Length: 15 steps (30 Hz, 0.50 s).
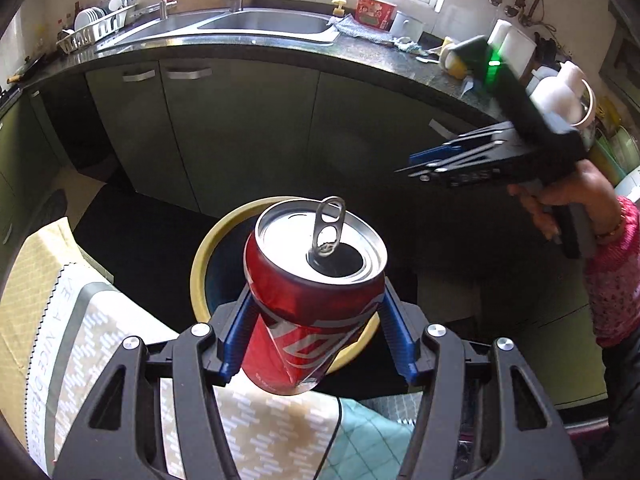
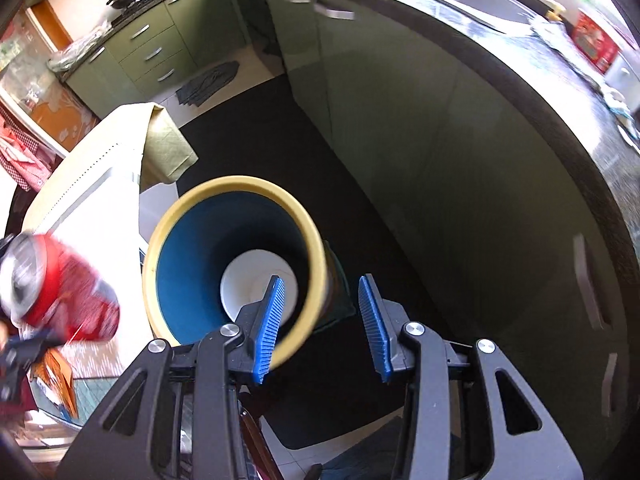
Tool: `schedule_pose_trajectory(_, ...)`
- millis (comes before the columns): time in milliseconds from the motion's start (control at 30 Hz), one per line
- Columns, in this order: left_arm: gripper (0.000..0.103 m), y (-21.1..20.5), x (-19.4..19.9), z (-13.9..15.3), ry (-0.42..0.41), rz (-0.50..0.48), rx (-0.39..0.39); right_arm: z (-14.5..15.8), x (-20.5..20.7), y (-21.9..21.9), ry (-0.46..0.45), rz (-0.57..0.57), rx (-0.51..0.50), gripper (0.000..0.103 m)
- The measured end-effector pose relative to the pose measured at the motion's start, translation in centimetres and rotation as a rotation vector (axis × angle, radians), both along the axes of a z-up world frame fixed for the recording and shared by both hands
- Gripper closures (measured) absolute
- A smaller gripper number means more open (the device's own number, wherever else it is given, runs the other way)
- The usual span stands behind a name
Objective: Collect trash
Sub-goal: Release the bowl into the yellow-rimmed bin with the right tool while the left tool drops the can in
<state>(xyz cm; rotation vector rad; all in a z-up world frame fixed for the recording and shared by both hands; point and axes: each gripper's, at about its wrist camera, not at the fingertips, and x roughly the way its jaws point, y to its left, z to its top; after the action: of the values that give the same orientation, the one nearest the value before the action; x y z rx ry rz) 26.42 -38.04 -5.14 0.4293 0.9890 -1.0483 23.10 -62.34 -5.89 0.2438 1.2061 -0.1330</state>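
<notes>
My left gripper (image 1: pixel 316 312) is shut on a red soda can (image 1: pixel 316 300) with its top open and the pull tab raised. It holds the can above a round bin with a yellow rim (image 1: pixel 208 248) and a blue inside. In the right wrist view the same bin (image 2: pixel 236 256) stands on the dark floor with a white bottom showing, and the red can (image 2: pixel 60 288) is blurred at the left edge. My right gripper (image 2: pixel 324 312) is open and empty over the bin's near rim. The right gripper also shows in the left wrist view (image 1: pixel 480 160), held high on the right.
A dark counter (image 1: pixel 248 46) with a steel sink (image 1: pixel 264 24) and green cabinets (image 1: pixel 240 120) curves behind the bin. A cloth-covered table (image 1: pixel 80 320) lies at the left. A dish rack (image 1: pixel 96 26), a red box (image 1: pixel 376 12) and a grey rag on the floor (image 2: pixel 208 82) are farther off.
</notes>
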Motion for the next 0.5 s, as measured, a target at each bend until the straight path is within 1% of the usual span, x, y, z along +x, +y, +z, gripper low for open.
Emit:
schedule_pose_trajectory(133,0.047,-3.4,1.4,-3.3,0.020,0.012,0.063,0.9,-3.3,-2.0,-0.002,-0.021,0.004,0.063)
schedule_pose_trajectory(233,0.041,-4.7,2.1,-4.3,0.027,0.024,0.083,1.1,-4.5,-2.5,-0.007,-0.028,0.006,0.063)
schedule_pose_trajectory(300,0.040,-4.9,2.1,-3.9,0.026,0.022,0.083,1.2,-4.8,-2.4,-0.011,-0.019,0.011,0.063)
schedule_pose_trajectory(367,0.039,-4.2,1.8,-3.0,0.015,0.020,0.082,1.3,-4.9,-1.9,-0.010,0.001,0.008,0.063)
schedule_pose_trajectory(433,0.038,-2.7,1.7,-2.0,0.014,0.033,0.086,1.1,-4.4,-1.1,-0.011,0.023,0.006,0.063)
schedule_pose_trajectory(500,0.037,-0.3,1.5,-0.2,0.021,0.046,0.080,1.1,-4.2,0.0,-0.011,0.058,0.010,0.062)
